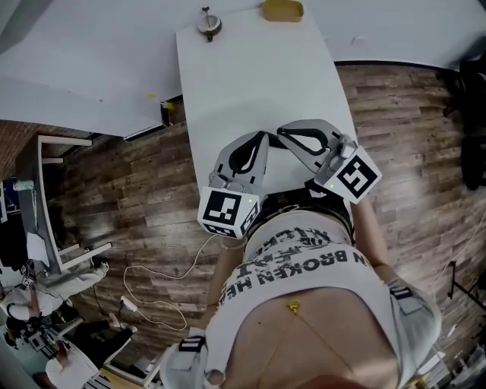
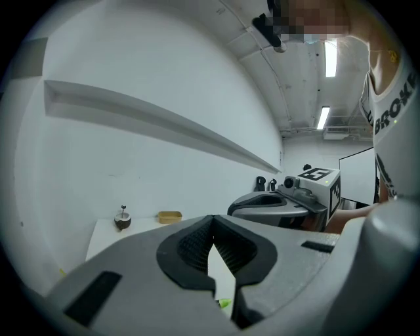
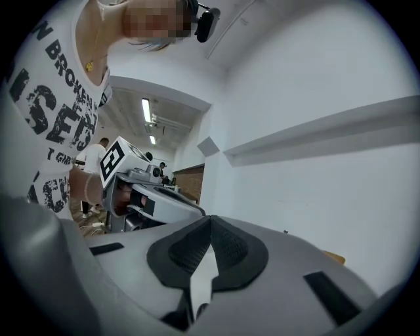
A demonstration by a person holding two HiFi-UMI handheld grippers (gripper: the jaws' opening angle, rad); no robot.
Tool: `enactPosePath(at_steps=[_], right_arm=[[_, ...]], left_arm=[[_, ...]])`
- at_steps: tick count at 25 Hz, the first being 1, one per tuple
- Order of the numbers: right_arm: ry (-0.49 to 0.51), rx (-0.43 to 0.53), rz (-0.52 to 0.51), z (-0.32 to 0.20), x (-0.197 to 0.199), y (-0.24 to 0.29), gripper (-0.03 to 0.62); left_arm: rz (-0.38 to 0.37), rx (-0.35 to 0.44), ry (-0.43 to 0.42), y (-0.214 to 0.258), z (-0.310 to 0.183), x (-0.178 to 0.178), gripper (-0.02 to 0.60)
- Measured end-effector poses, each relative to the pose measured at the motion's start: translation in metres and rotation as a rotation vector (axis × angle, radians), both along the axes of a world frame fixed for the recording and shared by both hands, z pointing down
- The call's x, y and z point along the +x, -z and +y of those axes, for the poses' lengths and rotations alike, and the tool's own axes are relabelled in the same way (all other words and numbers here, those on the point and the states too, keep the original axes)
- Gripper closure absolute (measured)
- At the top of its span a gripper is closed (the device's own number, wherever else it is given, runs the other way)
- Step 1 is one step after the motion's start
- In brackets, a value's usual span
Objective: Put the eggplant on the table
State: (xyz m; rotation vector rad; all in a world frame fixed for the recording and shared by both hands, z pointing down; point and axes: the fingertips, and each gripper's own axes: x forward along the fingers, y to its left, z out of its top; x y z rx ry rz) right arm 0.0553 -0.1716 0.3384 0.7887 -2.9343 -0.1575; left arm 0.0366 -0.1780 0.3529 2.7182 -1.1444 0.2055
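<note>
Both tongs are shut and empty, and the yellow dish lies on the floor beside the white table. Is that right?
Not quite: the yellow dish lies on the white table, at its far end, not on the floor. The head view shows it. The left tongs and right tongs are indeed shut and empty.

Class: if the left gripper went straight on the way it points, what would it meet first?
Likely the white wall beyond the table. The left gripper points over the table; the right gripper sits close beside that line, so a brush is possible.
</note>
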Motion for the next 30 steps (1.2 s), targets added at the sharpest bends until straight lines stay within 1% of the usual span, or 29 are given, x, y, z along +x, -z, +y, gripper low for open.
enactPosePath(at_steps=[4, 7, 17, 30], right_arm=[[-0.018, -0.007, -0.032, 0.002, 0.001, 0.013, 0.586], [-0.026, -0.009, -0.058, 0.002, 0.001, 0.020, 0.586], [-0.058, -0.024, -0.085, 0.001, 0.014, 0.026, 0.586], [-0.098, -0.038, -0.082, -0.007, 0.028, 0.024, 0.586]], left_arm=[[0.012, 0.055, 0.006, 0.016, 0.000, -0.002, 0.575], [0.024, 0.072, 0.001, 0.021, 0.000, -0.002, 0.575], [0.035, 0.072, -0.016, 0.024, 0.004, 0.007, 0.575], [0.037, 0.061, -0.034, 0.021, 0.000, 0.013, 0.575]])
